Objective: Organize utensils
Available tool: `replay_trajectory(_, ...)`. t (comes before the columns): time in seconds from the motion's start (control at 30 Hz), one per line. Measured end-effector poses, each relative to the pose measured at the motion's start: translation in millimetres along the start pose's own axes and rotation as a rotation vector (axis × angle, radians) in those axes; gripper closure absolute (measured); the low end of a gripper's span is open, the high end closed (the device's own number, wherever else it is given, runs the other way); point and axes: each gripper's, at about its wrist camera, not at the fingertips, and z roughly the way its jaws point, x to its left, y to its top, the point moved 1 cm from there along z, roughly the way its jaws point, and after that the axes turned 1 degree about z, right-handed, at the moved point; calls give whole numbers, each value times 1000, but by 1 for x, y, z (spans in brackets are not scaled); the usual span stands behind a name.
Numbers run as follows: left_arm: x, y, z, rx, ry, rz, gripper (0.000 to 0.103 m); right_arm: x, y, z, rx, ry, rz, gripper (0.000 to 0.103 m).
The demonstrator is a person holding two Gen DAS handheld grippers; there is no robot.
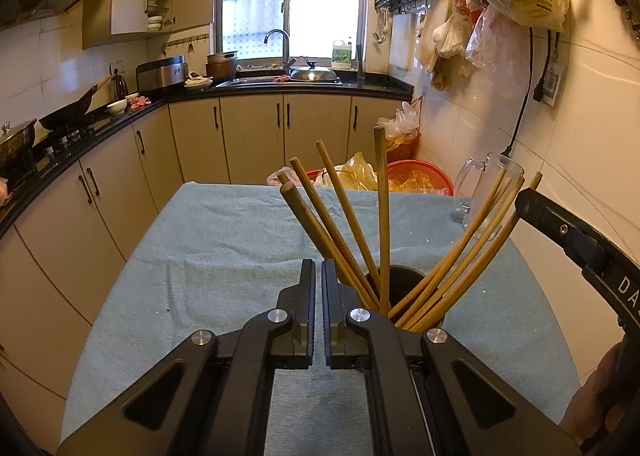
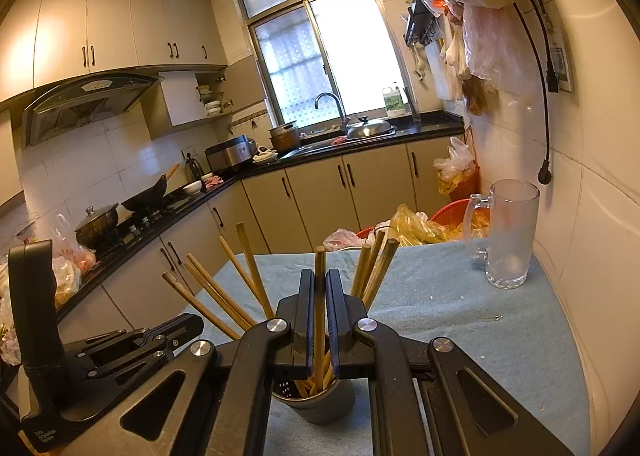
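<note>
A dark round utensil holder (image 1: 404,280) stands on the blue cloth and holds several wooden chopsticks (image 1: 348,216) fanned outwards. My left gripper (image 1: 318,268) is shut and empty, just left of the holder. In the right wrist view the holder (image 2: 320,400) sits right under my right gripper (image 2: 319,280), which is shut on one upright chopstick (image 2: 319,304) whose lower end reaches into the holder. Other chopsticks (image 2: 224,296) lean left and right around it. The left gripper's body (image 2: 100,356) shows at the left.
A clear glass mug (image 2: 508,232) stands at the table's far right by the tiled wall; it also shows in the left wrist view (image 1: 484,184). Red baskets with plastic bags (image 1: 420,176) sit beyond the table's far edge. Kitchen counters (image 1: 100,128) run along the left and back.
</note>
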Motion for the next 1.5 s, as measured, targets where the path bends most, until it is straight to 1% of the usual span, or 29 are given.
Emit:
replay_trajectory(0.07, 0, 0, -3, -2, 4, 0, 100, 1, 1, 0, -4, -2, 4, 95)
replay_trajectory(0.13, -1, 0, -6, 0, 7, -9, 100, 1, 2, -1, -9, -7, 3, 87)
replay_trajectory(0.2, 1, -1, -9, 12, 6, -22, 94, 1, 4, -6, -23, -13, 6, 66)
replay_trajectory(0.23, 2, -2, -11, 17, 4, -30, 88, 2, 3, -9, -32, -16, 6, 63)
replay_trajectory(0.3, 4, -3, -18, 17, 10, -43, 74, 4, 7, -18, -51, -23, 3, 61)
replay_trajectory(0.37, 7, -5, -27, 9, 18, -54, 68, 6, 11, -27, -60, -25, -3, 59)
replay_trajectory(0.4, 9, -6, -33, 10, 18, -64, 65, 8, 12, -31, -63, -27, -4, 55)
replay_trajectory(0.47, 12, -9, -42, 12, 14, -81, 62, 11, 15, -42, -71, -31, -12, 51)
replay_trajectory(0.5, 14, -11, -49, 11, 15, -89, 62, 13, 15, -46, -72, -33, -17, 50)
replay_trajectory(0.6, 18, -17, -68, -2, 27, -109, 52, 22, 15, -64, -63, -32, -46, 47)
replay_trajectory(0.63, 20, -20, -75, -8, 27, -116, 51, 24, 15, -68, -61, -32, -55, 46)
replay_trajectory(0.7, 24, -26, -88, -14, 30, -127, 45, 30, 12, -81, -52, -34, -86, 38)
replay_trajectory(0.73, 26, -30, -96, -18, 31, -135, 44, 33, 10, -89, -47, -39, -108, 37)
replay_trajectory(0.77, 28, -32, -100, -22, 34, -141, 39, 34, 8, -94, -44, -44, -120, 35)
replay_trajectory(0.8, 30, -37, -109, -29, 40, -154, 34, 36, 5, -102, -38, -58, -144, 34)
replay_trajectory(0.9, 35, -48, -128, -54, 61, -188, 24, 37, -7, -121, -25, -91, -176, 30)
replay_trajectory(1.0, 40, -61, -146, -82, 72, -207, 19, 33, -21, -139, -5, -122, -178, 29)
replay_trajectory(1.13, 40, -75, -167, -120, 112, -204, 12, 20, -44, -163, 19, -146, -130, 27)
replay_trajectory(1.27, 31, -90, -190, -185, 156, -162, 2, 8, -66, -177, 43, -151, -57, 27)
replay_trajectory(1.3, 29, -94, -195, -200, 160, -153, 0, 6, -73, -181, 47, -156, -36, 27)
replay_trajectory(1.37, 22, -104, -208, -227, 151, -131, 0, 5, -84, -186, 45, -163, -12, 27)
replay_trajectory(1.5, 12, -119, -220, -215, 131, -93, 0, 6, -103, -197, 34, -170, 42, 27)
